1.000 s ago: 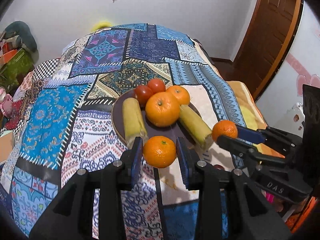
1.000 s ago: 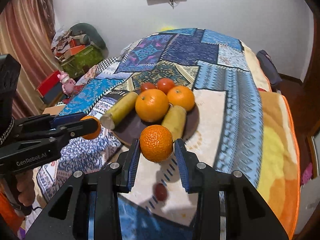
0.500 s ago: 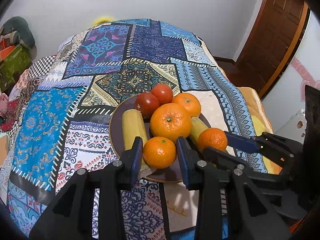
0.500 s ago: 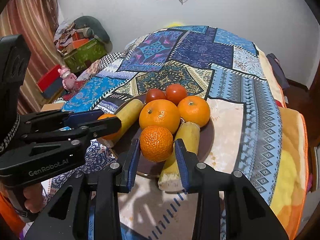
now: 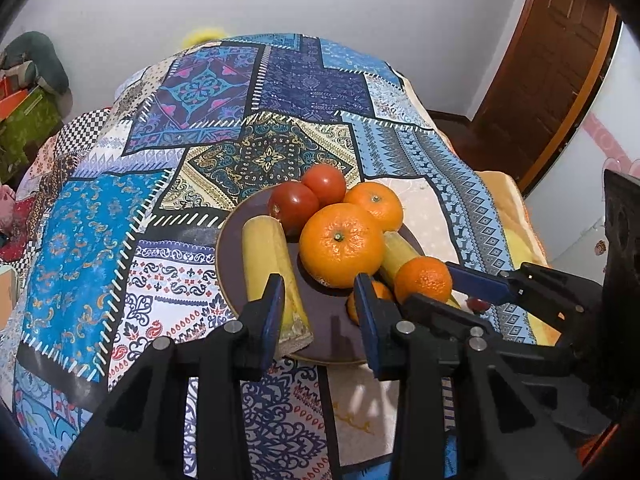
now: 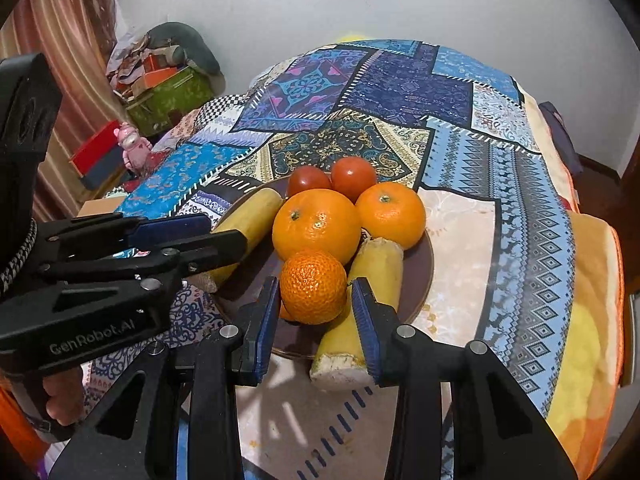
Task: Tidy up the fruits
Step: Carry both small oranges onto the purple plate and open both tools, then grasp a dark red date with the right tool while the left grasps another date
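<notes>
A dark brown plate [image 5: 236, 280] on the patchwork cloth holds two oranges [image 5: 340, 244], two tomatoes [image 5: 294, 206] and two yellow banana pieces [image 5: 266, 256]. My left gripper [image 5: 318, 312] hangs over the plate's near side, open, with only bare plate between its fingers. A small mandarin [image 5: 378, 292] lies half hidden behind its right finger. My right gripper [image 6: 314, 308] straddles a second mandarin [image 6: 313, 286], which rests against the big orange [image 6: 316, 224] and a banana piece [image 6: 376, 272]. Its jaws are opening, and the pads look just off the peel.
A small red fruit [image 5: 476, 304] lies on the cloth right of the plate. The left gripper [image 6: 224, 232] reaches in from the left in the right wrist view, held by a hand [image 6: 60, 400]. Boxes and a pink toy [image 6: 132, 148] sit beyond the cloth's left edge.
Both grippers came forward and down over the plate. The mandarin left the left gripper's jaws and now lies beside its right finger. The right gripper's mandarin settled among the fruit.
</notes>
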{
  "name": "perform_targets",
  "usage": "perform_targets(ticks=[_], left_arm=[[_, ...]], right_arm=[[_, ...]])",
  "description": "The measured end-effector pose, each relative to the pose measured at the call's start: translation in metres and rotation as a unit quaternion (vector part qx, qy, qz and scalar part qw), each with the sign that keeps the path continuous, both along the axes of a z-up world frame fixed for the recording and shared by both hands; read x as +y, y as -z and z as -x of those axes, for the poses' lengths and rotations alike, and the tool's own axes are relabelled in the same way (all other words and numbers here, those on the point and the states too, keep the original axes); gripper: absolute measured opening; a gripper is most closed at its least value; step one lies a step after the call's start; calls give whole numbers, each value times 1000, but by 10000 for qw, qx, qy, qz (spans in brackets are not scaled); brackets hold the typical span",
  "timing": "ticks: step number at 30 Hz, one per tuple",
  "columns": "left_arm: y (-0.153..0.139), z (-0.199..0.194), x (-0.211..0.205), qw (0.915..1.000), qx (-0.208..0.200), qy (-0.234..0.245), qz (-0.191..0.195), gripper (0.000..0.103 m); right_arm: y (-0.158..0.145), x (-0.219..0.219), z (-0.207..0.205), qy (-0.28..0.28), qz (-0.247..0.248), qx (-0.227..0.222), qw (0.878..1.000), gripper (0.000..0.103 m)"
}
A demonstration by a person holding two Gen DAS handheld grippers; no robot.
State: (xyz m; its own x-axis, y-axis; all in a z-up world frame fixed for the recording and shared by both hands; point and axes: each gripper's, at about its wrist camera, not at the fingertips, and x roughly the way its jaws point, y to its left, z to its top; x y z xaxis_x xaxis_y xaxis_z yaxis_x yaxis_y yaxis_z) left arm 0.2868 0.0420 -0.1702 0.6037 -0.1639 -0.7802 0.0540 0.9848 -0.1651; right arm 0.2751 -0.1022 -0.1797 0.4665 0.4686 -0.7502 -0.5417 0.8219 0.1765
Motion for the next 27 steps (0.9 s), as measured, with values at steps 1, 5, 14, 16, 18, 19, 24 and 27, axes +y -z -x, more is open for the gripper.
perform_targets(ticks=[1, 5, 14, 16, 18, 19, 24, 27], left_arm=[[-2, 2, 0, 10000, -17, 5, -9, 36], [-12, 14, -3, 9999, -112, 41, -120, 36], [-25, 42, 6, 9994, -231, -68, -230, 36], [-24, 46, 8, 9995, -189, -73, -235, 36], [-23, 49, 8, 9995, -164, -64, -249, 36], [-23, 51, 7, 9996, -149, -57, -252, 36], [-19, 60, -3, 9998, -80, 28, -180, 40], [-14, 66, -15, 9998, -17, 119, -177, 44]], right_arm=[[-1, -1, 1, 0, -1, -9, 10000, 35], [-6, -4, 4, 16, 19, -70, 10000, 35], [-18, 4, 4, -34, -113, -219, 9997, 35], [-20, 3, 6, -34, -150, -215, 9997, 35], [-22, -1, 8, 22, -144, -245, 9996, 35], [-22, -3, 9, 37, -122, -261, 9996, 36], [-28, -30, 20, 242, -37, -381, 9990, 41], [-30, -53, 27, 411, 6, -411, 9983, 43]])
